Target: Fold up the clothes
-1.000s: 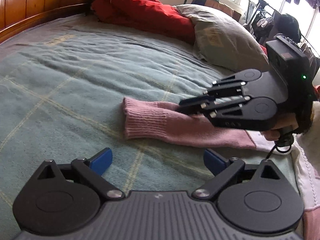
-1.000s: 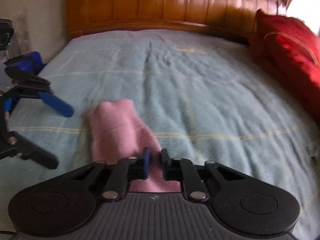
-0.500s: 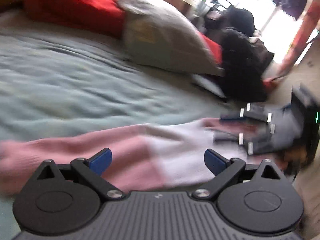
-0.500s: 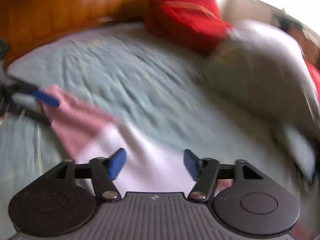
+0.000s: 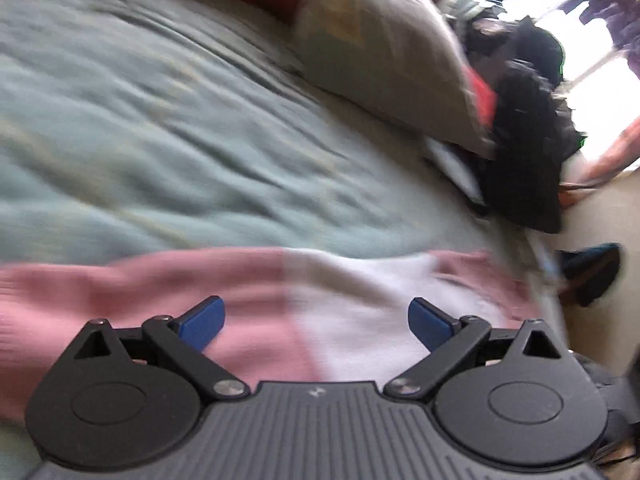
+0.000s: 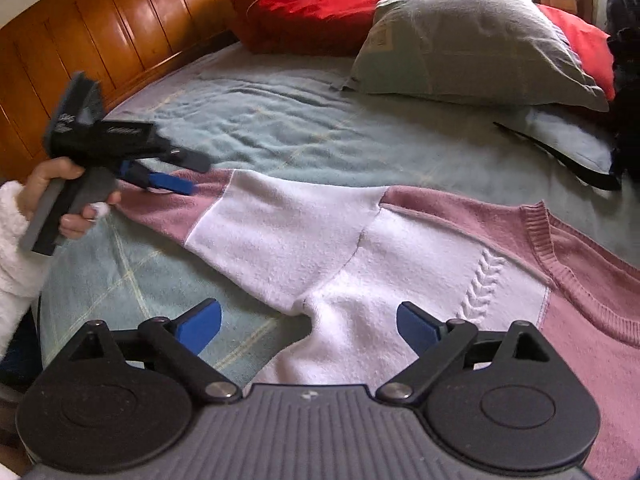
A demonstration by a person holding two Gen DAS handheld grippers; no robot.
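Note:
A pink and white knit sweater (image 6: 400, 248) lies flat on the blue-green bedspread (image 6: 280, 120), its sleeve stretched out to the left. My right gripper (image 6: 308, 326) is open and empty, hovering over the white underarm area. My left gripper (image 5: 316, 322) is open and empty, just above the sleeve (image 5: 240, 292) where pink meets white. In the right wrist view the left gripper (image 6: 176, 176) shows over the pink part of the sleeve, held by a hand in a white fleece cuff.
A grey pillow (image 6: 472, 36) and a red pillow (image 6: 304, 4) lie at the far side by the wooden headboard (image 6: 80, 40). Dark clothes (image 5: 520, 152) are piled at the bed's right edge. A black strap (image 6: 560, 160) lies near the grey pillow.
My right gripper let go of the sleeve, opened and moved back to the sweater body. My left gripper moved along the sleeve and turned toward the pillows.

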